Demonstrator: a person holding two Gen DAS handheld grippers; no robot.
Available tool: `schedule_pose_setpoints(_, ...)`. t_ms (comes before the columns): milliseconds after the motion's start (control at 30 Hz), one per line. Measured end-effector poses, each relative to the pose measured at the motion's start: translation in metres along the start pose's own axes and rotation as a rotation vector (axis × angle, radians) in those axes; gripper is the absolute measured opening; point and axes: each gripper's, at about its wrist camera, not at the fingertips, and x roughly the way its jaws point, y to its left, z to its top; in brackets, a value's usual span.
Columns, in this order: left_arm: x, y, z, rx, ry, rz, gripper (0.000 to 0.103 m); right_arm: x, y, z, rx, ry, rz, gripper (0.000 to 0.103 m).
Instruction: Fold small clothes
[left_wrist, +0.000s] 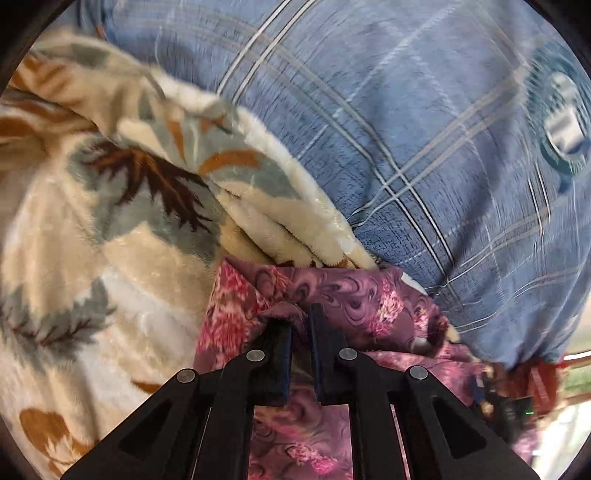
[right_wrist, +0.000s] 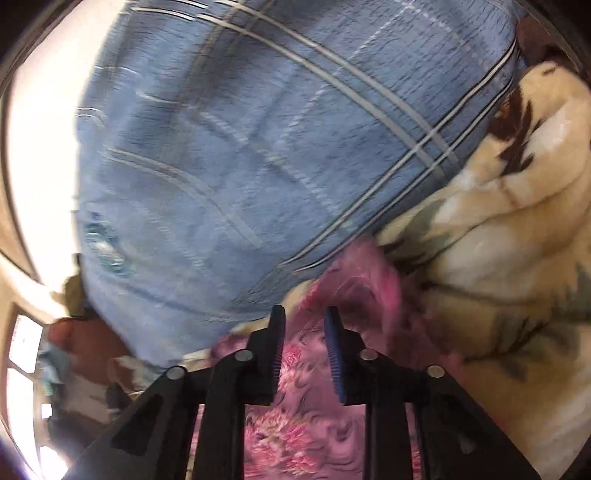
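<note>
A small purple and pink floral garment (left_wrist: 362, 295) lies bunched where the blue fabric meets the blanket. In the left wrist view my left gripper (left_wrist: 301, 321) is shut on a gathered fold of it, and the cloth drapes down under the black fingers (left_wrist: 280, 350). The right wrist view shows the same garment (right_wrist: 295, 435) spread beneath my right gripper (right_wrist: 303, 314). Its blue-padded fingers (right_wrist: 334, 350) stand apart, with the cloth seen behind the gap and nothing pressed between the pads. The picture is blurred.
A large blue plaid bedcover (left_wrist: 406, 147) (right_wrist: 240, 147) fills the far side of both views. A cream fleece blanket with brown and grey leaves (left_wrist: 92, 221) (right_wrist: 498, 258) is heaped beside it. A bright window (right_wrist: 22, 350) shows at the left edge.
</note>
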Motion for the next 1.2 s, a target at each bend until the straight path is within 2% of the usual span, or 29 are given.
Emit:
schedule_pose_setpoints(67, 0.002, 0.006, 0.012, -0.026, 0.047, -0.063, 0.010, -0.007, -0.005, 0.004, 0.023, 0.015, 0.038, 0.042)
schedule_pose_setpoints(133, -0.005, 0.008, 0.013, -0.006, 0.046, -0.076, 0.012, -0.022, -0.004, 0.002, 0.002, -0.004, 0.051, 0.043)
schedule_pose_setpoints(167, -0.008, 0.008, 0.010, 0.016, 0.044, -0.077, 0.014, -0.030, -0.004, -0.002, -0.012, -0.004, 0.057, 0.046)
schedule_pose_setpoints(267, -0.026, 0.010, -0.024, 0.136, 0.003, -0.028, 0.043, -0.056, -0.005, -0.021, -0.100, 0.031, 0.012, 0.054)
schedule_pose_setpoints(300, -0.034, 0.014, -0.042, 0.176, -0.024, 0.008, 0.060, -0.068, -0.008, -0.032, -0.142, 0.043, -0.024, 0.055)
schedule_pose_setpoints(333, -0.041, 0.020, -0.063, 0.210, -0.054, 0.024, 0.063, -0.077, -0.012, -0.040, -0.164, 0.046, -0.044, 0.055)
schedule_pose_setpoints(400, -0.046, 0.035, -0.090, 0.221, -0.059, 0.011, 0.063, -0.098, -0.025, -0.055, -0.188, 0.036, -0.086, 0.057)
schedule_pose_setpoints(467, -0.042, 0.060, -0.116, 0.167, -0.018, -0.065, 0.063, -0.111, -0.037, -0.066, -0.197, 0.019, -0.125, 0.060)
schedule_pose_setpoints(500, -0.039, 0.068, -0.126, 0.149, 0.005, -0.071, 0.063, -0.118, -0.045, -0.073, -0.189, 0.018, -0.129, 0.062)
schedule_pose_setpoints(633, -0.030, 0.072, -0.150, 0.193, 0.010, -0.011, 0.063, -0.115, -0.064, -0.088, -0.140, 0.067, -0.118, 0.063)
schedule_pose_setpoints(700, -0.030, 0.063, -0.154, 0.213, 0.009, -0.022, 0.063, -0.108, -0.064, -0.094, -0.171, 0.073, -0.140, 0.063)
schedule_pose_setpoints(733, -0.028, 0.058, -0.156, 0.222, 0.005, -0.022, 0.062, -0.105, -0.063, -0.097, -0.186, 0.074, -0.147, 0.063)
schedule_pose_setpoints(767, -0.027, 0.054, -0.158, 0.230, 0.000, -0.011, 0.061, -0.101, -0.061, -0.100, -0.211, 0.077, -0.164, 0.058)
schedule_pose_setpoints(800, -0.024, 0.048, -0.161, 0.248, -0.002, 0.030, 0.044, -0.099, -0.058, -0.101, -0.235, 0.080, -0.184, 0.036)
schedule_pose_setpoints(833, -0.019, 0.043, -0.167, 0.269, 0.012, 0.087, 0.011, -0.097, -0.055, -0.103, -0.255, 0.091, -0.197, 0.021)
schedule_pose_setpoints(867, -0.017, 0.040, -0.172, 0.282, 0.031, 0.115, 0.007, -0.096, -0.051, -0.103, -0.270, 0.100, -0.206, 0.009)
schedule_pose_setpoints(933, -0.025, 0.038, -0.183, 0.280, 0.008, 0.129, 0.007, -0.108, -0.040, -0.102, -0.278, 0.081, -0.170, 0.009)
schedule_pose_setpoints(967, -0.030, 0.033, -0.185, 0.277, -0.005, 0.118, 0.006, -0.121, -0.034, -0.100, -0.270, 0.062, -0.111, 0.008)
schedule_pose_setpoints(1033, -0.050, 0.033, -0.196, 0.275, -0.044, 0.095, 0.006, -0.143, -0.027, -0.098, -0.269, 0.029, -0.057, 0.004)
schedule_pose_setpoints(1100, -0.065, 0.044, -0.207, 0.252, -0.056, 0.098, 0.006, -0.156, -0.027, -0.097, -0.278, 0.021, -0.064, 0.005)
schedule_pose_setpoints(1200, -0.067, 0.069, -0.217, 0.220, -0.064, 0.168, 0.003, -0.152, -0.052, -0.103, -0.255, 0.063, -0.146, 0.004)
